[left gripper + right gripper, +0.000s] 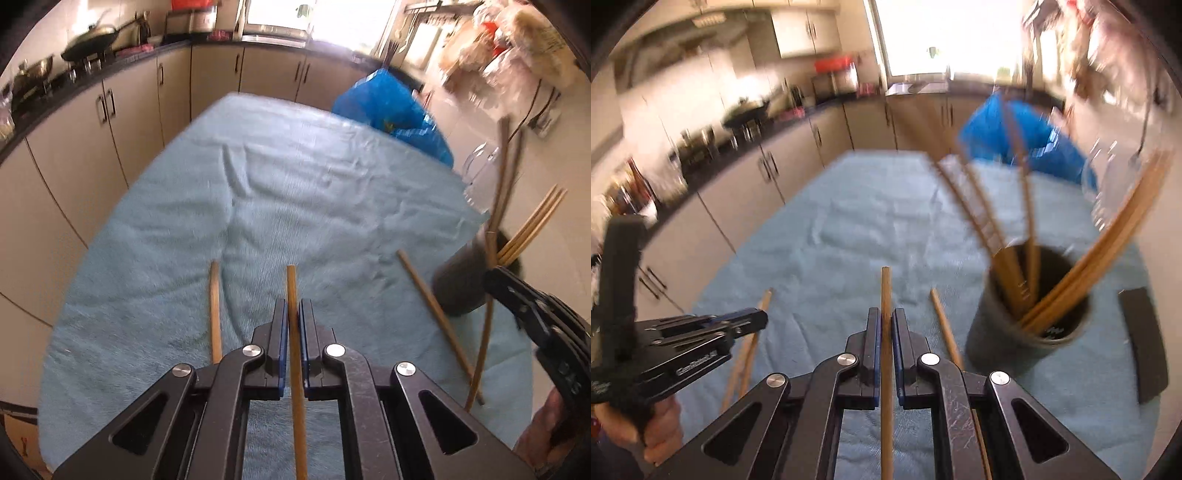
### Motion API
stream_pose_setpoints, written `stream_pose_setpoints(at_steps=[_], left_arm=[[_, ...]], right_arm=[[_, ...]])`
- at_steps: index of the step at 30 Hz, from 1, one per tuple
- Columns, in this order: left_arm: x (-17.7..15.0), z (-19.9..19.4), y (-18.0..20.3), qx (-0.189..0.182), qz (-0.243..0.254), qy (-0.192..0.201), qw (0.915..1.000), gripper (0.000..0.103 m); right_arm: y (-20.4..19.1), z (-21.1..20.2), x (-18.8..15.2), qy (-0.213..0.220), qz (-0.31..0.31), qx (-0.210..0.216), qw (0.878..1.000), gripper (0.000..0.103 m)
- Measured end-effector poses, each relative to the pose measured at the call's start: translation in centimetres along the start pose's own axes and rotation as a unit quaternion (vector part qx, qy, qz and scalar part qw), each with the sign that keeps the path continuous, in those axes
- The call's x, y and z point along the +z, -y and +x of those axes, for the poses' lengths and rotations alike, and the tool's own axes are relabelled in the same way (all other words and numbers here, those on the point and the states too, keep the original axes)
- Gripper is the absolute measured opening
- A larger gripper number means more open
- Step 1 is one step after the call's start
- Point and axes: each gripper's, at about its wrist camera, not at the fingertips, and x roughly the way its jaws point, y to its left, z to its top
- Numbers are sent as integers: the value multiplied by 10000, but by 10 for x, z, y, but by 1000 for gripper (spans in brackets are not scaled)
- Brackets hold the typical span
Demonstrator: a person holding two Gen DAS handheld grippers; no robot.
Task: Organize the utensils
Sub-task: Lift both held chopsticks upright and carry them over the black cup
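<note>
My left gripper [294, 308] is shut on a wooden chopstick [291, 280] that sticks out forward between the pads, over the blue cloth [295, 192]. My right gripper [885, 317] is shut on another wooden chopstick [885, 288]. A dark round cup [1027, 325] holding several chopsticks stands just right of my right gripper; it also shows in the left wrist view [461, 284]. Loose chopsticks lie on the cloth: one [215, 314] left of my left gripper, one [432, 306] to its right, one [943, 325] beside the cup. The right gripper [495, 277] shows at the cup, the left gripper [753, 317] at lower left.
A blue plastic bag [395, 110] sits at the table's far right corner. A clear glass jug [480, 170] stands at the right edge. A dark flat object [1145, 339] lies right of the cup. Kitchen cabinets [129, 110] and a counter with pans run behind and to the left.
</note>
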Motion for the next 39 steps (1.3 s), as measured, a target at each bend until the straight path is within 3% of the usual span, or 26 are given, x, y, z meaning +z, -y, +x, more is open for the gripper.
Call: stream_pose_setpoints(at_steps=[5,10,22,39], left_arm=[[4,-43,14,-86,145,490,9987,5],[4,-75,28,-139,323,812,9961,5],[0,-106,41,-189,384,1048,9936,5],[-1,-124,47,-224,478,1264,9906,5]], right_arm=[[0,-64,-7,945,67,-29,9955,6],[5,-97,-18,1395,216,-102,9899,6],[17,-128,-20,1799,492,-169,9823,6],[17,-139,-21,1945,551,-139,9792,6]])
